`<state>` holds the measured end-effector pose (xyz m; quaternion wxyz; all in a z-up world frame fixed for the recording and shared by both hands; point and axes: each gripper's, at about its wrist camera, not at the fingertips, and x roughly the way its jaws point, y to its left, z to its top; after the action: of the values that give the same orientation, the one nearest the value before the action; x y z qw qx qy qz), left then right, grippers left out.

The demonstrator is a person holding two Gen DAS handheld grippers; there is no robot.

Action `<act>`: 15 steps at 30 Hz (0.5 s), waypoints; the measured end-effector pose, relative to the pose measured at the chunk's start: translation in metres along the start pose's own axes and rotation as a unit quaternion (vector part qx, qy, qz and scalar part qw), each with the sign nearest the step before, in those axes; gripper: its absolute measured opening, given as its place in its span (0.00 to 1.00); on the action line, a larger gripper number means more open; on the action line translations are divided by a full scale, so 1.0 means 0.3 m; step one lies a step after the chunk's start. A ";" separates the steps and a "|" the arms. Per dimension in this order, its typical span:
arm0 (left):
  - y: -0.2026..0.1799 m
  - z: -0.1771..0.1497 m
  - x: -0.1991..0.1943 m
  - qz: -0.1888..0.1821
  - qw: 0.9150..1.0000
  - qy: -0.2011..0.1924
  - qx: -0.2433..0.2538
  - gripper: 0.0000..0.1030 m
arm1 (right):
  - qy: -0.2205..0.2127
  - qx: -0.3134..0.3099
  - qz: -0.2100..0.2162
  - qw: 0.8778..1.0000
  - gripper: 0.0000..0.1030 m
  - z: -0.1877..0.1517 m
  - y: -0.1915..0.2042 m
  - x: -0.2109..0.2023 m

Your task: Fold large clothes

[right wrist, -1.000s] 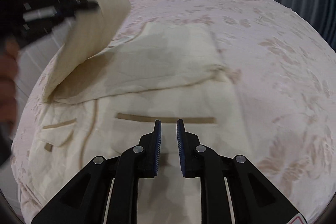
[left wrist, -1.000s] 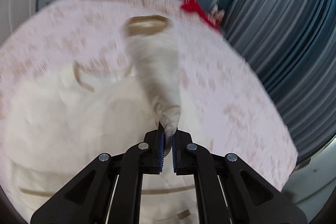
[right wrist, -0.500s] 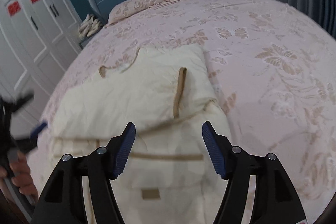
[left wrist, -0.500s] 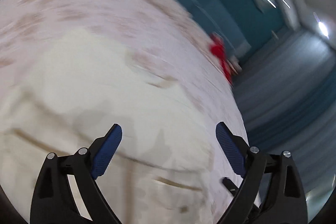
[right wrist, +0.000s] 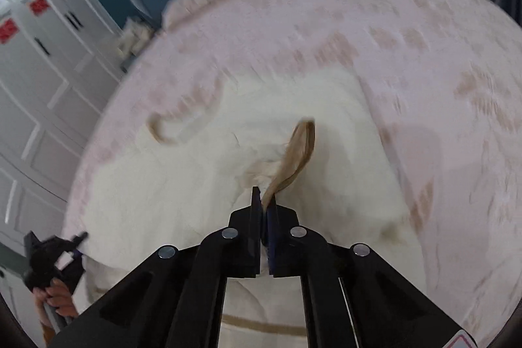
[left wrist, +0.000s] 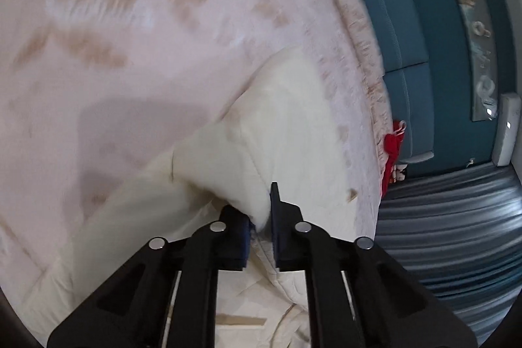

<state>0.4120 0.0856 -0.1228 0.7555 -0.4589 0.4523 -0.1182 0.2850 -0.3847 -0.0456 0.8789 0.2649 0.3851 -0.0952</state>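
Between both tools' tips, left gripper (left wrist: 261,217) and right gripper (right wrist: 264,201) are clamping the cream garment (right wrist: 202,185); lifting evenly should keep the fold square.

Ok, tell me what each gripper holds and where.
Left gripper pinches a raised fold at the cream garment's edge. Right gripper is shut on the garment's tan strap, at the strap's near end.

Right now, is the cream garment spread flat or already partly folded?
Partly folded: the cream garment lies doubled in layers on the bedspread, with the right gripper shut on its tan-trimmed edge.
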 end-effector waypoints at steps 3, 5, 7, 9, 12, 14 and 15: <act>-0.117 0.014 -0.103 -0.026 0.997 -0.050 0.061 0.07 | -0.115 -0.040 0.042 0.992 0.03 0.119 0.104 -0.225; -0.167 -0.001 -0.136 -0.034 0.992 -0.073 0.102 0.07 | -0.161 -0.068 0.043 0.984 0.03 0.135 0.131 -0.311; -0.187 -0.047 -0.115 -0.002 0.986 -0.079 0.150 0.07 | -0.152 -0.083 0.010 0.985 0.03 0.115 0.105 -0.275; -0.161 -0.082 -0.035 0.060 0.980 -0.063 0.177 0.07 | -0.089 -0.066 -0.026 0.993 0.03 0.062 0.023 -0.126; -0.068 -0.119 0.056 0.111 0.978 -0.033 0.174 0.07 | -0.036 -0.055 -0.060 0.996 0.02 -0.025 -0.056 0.008; -0.037 -0.126 0.068 0.122 0.977 -0.031 0.172 0.07 | -0.015 -0.051 -0.068 0.996 0.03 -0.079 -0.089 0.059; -0.024 -0.123 0.078 0.125 0.976 -0.029 0.174 0.07 | -0.008 -0.049 -0.069 0.996 0.02 -0.095 -0.098 0.076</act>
<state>0.3977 0.0463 -0.1367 0.8456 -0.2634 0.4562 -0.0863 0.2717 -0.3932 -0.0897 0.8851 0.1939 0.3998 -0.1387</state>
